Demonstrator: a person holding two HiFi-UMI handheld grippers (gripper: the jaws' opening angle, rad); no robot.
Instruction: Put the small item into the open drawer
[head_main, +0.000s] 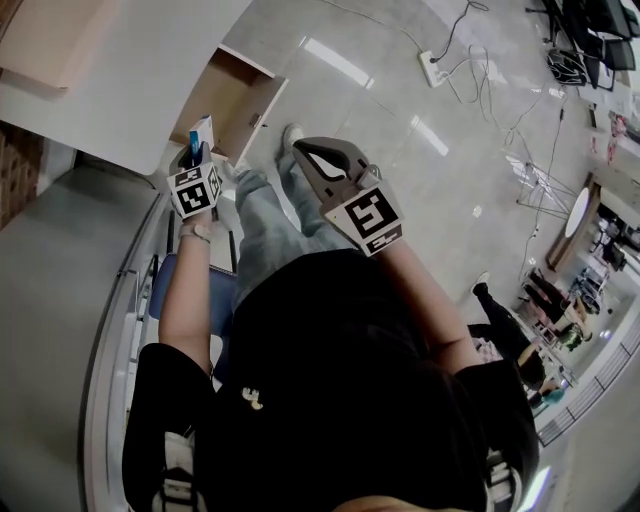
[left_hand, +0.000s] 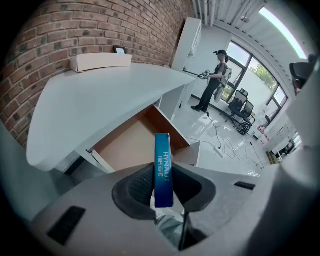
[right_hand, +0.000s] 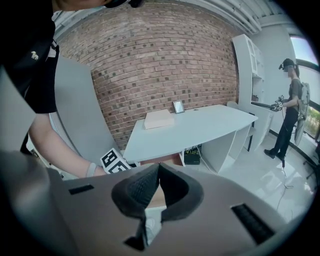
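Observation:
My left gripper (left_hand: 162, 187) is shut on a small blue box (left_hand: 163, 170), held on edge with its upper end sticking out past the jaws. In the head view that blue box (head_main: 201, 133) sits just in front of the open drawer (head_main: 232, 105). The drawer (left_hand: 135, 142) hangs open under the white desk (left_hand: 100, 100), its brown inside bare, a little ahead of the box. My right gripper (right_hand: 158, 190) is shut with nothing in it, its tips touching. It hovers in the head view as the right gripper (head_main: 322, 160) over the floor, to the right of the drawer.
A flat cardboard box (left_hand: 100, 62) and a small picture frame (right_hand: 178, 106) lie on the desk by the brick wall. A person (left_hand: 212, 80) stands far off holding grippers. Cables and a power strip (head_main: 433, 68) lie on the glossy floor. My blue chair (head_main: 185, 300) is beneath me.

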